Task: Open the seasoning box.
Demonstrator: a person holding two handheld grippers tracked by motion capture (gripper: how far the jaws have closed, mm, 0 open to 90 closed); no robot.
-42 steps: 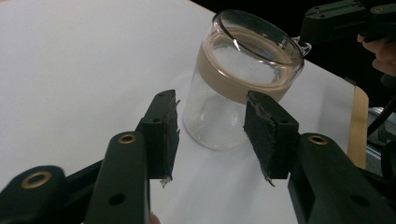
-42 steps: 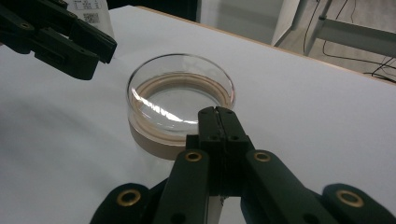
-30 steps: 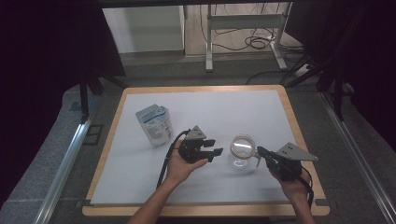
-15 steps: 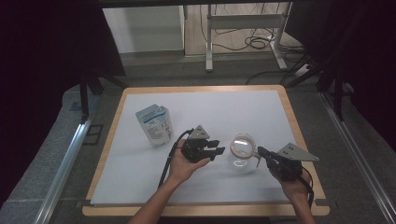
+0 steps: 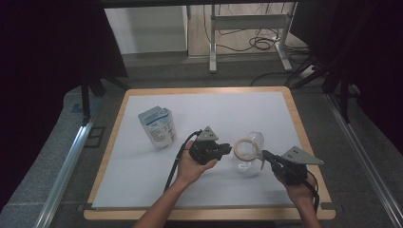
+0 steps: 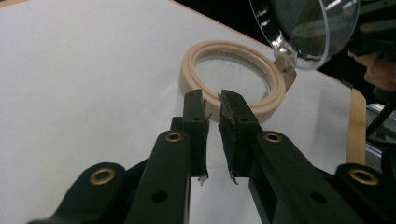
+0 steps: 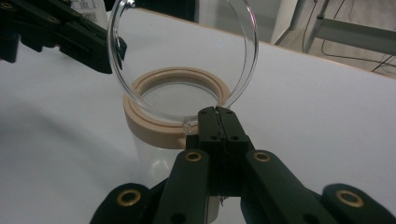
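two grippers at glass jar (image 5: 245, 158): left gripper (image 6: 212, 103) jaws just closing, narrow gap, tips at beige rim (image 6: 233, 77), nothing pinched; right gripper (image 7: 217, 114) jaws fully closed beside hinged clear lid (image 7: 182, 56).

High view: overhead, facing forward-down, far, whole table (image 5: 142, 190). Both gripper views: low, close, along own claw. All three share the jar (image 5: 247, 153) (image 6: 233, 81) (image 7: 175, 105) at frame centre.

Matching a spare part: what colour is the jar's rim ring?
Beige rim ring, best seen in the left gripper view.
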